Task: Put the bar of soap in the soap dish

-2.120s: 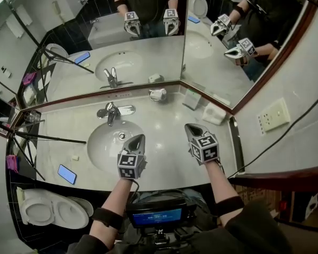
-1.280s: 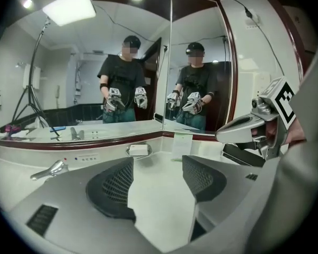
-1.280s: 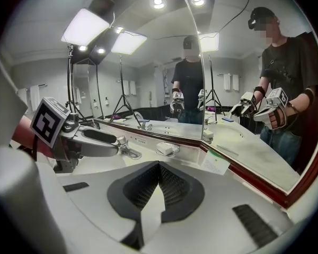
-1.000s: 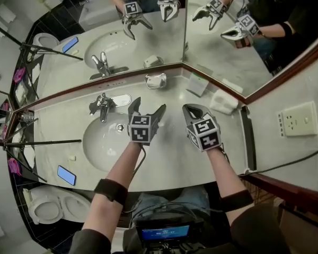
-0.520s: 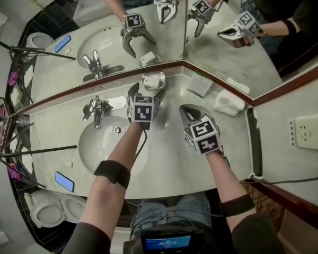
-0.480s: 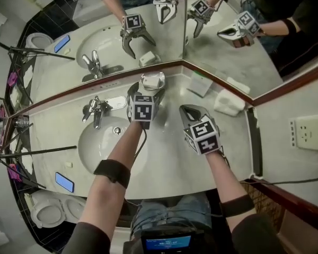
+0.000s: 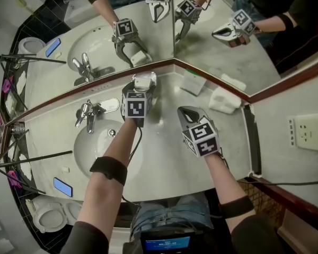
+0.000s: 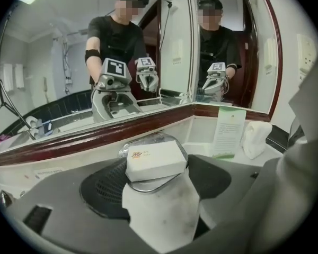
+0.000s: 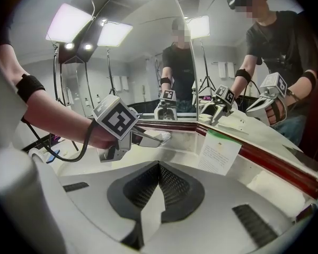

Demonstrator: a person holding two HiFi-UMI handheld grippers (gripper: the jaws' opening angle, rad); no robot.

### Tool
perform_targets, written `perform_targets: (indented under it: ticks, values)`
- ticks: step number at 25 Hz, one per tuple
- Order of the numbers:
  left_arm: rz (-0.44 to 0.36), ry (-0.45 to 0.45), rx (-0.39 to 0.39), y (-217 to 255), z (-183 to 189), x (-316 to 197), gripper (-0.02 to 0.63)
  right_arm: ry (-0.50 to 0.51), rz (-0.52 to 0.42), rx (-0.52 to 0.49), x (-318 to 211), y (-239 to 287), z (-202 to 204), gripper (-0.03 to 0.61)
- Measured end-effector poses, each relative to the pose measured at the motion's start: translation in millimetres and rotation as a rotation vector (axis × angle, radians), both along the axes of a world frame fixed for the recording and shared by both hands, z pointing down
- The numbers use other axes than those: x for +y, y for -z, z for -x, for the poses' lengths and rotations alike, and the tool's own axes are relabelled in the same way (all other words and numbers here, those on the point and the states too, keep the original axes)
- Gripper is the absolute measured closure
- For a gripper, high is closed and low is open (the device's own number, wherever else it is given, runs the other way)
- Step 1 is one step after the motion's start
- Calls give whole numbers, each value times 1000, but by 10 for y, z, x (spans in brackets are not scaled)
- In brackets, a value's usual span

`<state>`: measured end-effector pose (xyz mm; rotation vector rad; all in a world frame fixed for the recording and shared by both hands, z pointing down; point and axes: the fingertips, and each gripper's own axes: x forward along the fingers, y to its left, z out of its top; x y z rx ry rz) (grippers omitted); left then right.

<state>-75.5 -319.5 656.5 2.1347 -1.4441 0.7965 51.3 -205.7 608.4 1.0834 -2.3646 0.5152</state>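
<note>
1. the bar of soap is in a white paper box with a small print on top. it lies across the shiny soap dish, at the back of the counter, just under the mirror. it seems to rest on the dish already, a little crooked and reaching over the rim.
2. the left gripper points down at the dish. its jaws are spread, one on each side of the box, and they have just been closing. the box is between them, but i cannot see that the pads press on it yet.
3. the right gripper hangs over the counter to the right, near the dish but apart from it. its jaws are pressed together and nothing is between them.
4. i judge that the box is light and quite stiff, because the bar fills it. the paper looks smooth, so it may slide in a weak grip, and a hard squeeze could dent the corners.
5. the jaws seem to stand at the two short ends of the box. i think a hold at the middle of each end is best, so the box does not turn. the pads should stay above the rim, or else they may catch the dish and drag it on the smooth stone.
6. a card with a green band stands near the dish on its right. a wide move could knock it down.
</note>
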Motion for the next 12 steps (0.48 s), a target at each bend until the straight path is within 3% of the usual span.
perform_targets:
  ticks: [2, 12]
  values:
    - [-11, -7, -2, 24, -24, 24, 284, 2, 2, 0, 11, -4, -3, 558]
    - [-46, 2, 4, 310, 108, 272, 291, 30, 8, 16, 104, 58, 41, 558]
